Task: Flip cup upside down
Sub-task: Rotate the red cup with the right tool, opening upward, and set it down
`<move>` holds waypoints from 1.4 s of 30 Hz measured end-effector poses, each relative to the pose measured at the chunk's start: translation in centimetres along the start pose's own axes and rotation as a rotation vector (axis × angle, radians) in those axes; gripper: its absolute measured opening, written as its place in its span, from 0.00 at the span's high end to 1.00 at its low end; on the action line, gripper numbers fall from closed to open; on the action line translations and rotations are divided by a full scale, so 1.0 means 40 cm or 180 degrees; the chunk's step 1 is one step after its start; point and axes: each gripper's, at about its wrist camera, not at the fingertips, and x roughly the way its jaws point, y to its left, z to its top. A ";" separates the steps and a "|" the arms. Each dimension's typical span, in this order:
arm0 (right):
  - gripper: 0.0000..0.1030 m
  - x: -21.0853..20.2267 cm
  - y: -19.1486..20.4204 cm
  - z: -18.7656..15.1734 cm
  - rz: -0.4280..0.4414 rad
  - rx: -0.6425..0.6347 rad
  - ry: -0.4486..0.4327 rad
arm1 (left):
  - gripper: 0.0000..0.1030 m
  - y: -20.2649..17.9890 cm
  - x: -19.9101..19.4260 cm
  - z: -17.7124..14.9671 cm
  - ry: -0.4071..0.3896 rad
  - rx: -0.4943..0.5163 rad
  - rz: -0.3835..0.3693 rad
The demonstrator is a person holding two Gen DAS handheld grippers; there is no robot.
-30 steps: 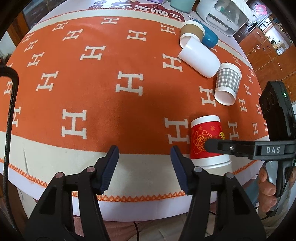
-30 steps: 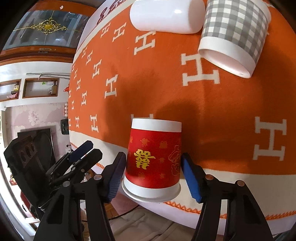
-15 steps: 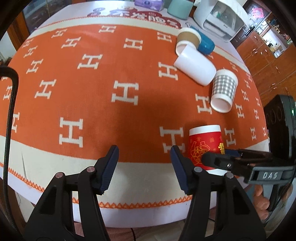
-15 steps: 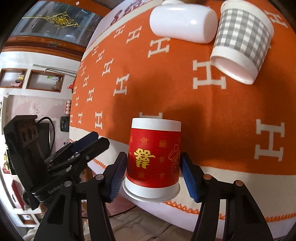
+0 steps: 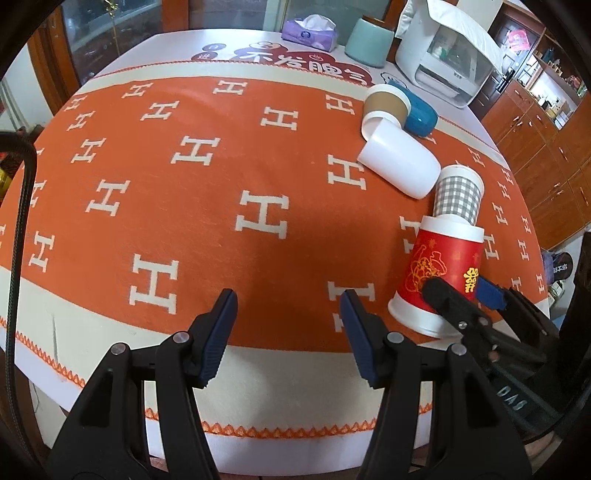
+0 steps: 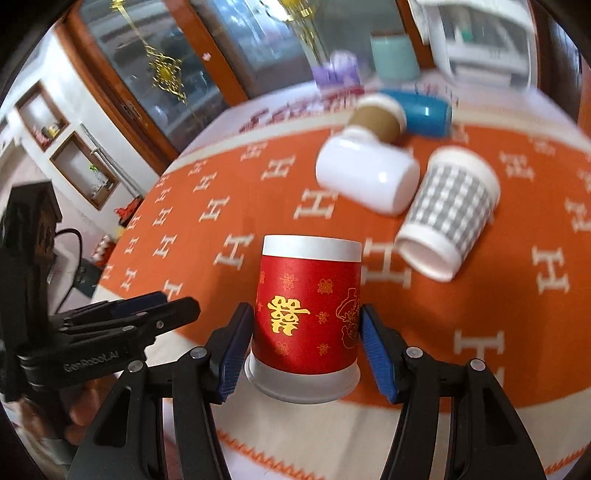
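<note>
A red paper cup (image 6: 306,321) with gold characters and white rims sits between the blue pads of my right gripper (image 6: 306,332), which is shut on it. In the left wrist view the cup (image 5: 439,273) is tilted, its wide rim toward me, held over the orange cloth's near right part by the right gripper (image 5: 461,291). My left gripper (image 5: 288,328) is open and empty above the cloth's front edge, left of the cup.
A grey checked cup (image 5: 458,195), a white cup (image 5: 399,162), a brown cup (image 5: 386,101) and a blue cup (image 5: 419,112) lie on their sides on the orange cloth (image 5: 184,206). A tissue box (image 5: 310,31), teal container (image 5: 369,42) and white appliance (image 5: 447,55) stand at the back.
The right gripper has swung with the red cup, so the cup now tilts further over the table. The left gripper's view has tilted up toward the table's far side.
</note>
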 end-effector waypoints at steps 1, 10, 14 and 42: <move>0.43 0.000 0.011 -0.006 -0.0046 -0.0069 -0.0085 | 0.46 0.002 -0.001 -0.002 -0.0017 -0.0007 0.0004; 0.42 0.013 0.079 -0.078 -0.0219 -0.0588 -0.0294 | 0.46 0.007 0.003 -0.015 -0.0109 -0.0039 -0.0003; 0.41 0.007 0.088 -0.119 -0.0257 -0.0738 -0.0399 | 0.46 0.005 0.004 -0.022 -0.0144 -0.0041 -0.0023; 0.19 -0.051 0.066 -0.193 -0.0297 -0.0777 -0.0494 | 0.32 0.003 0.002 -0.064 -0.0158 -0.0009 0.0053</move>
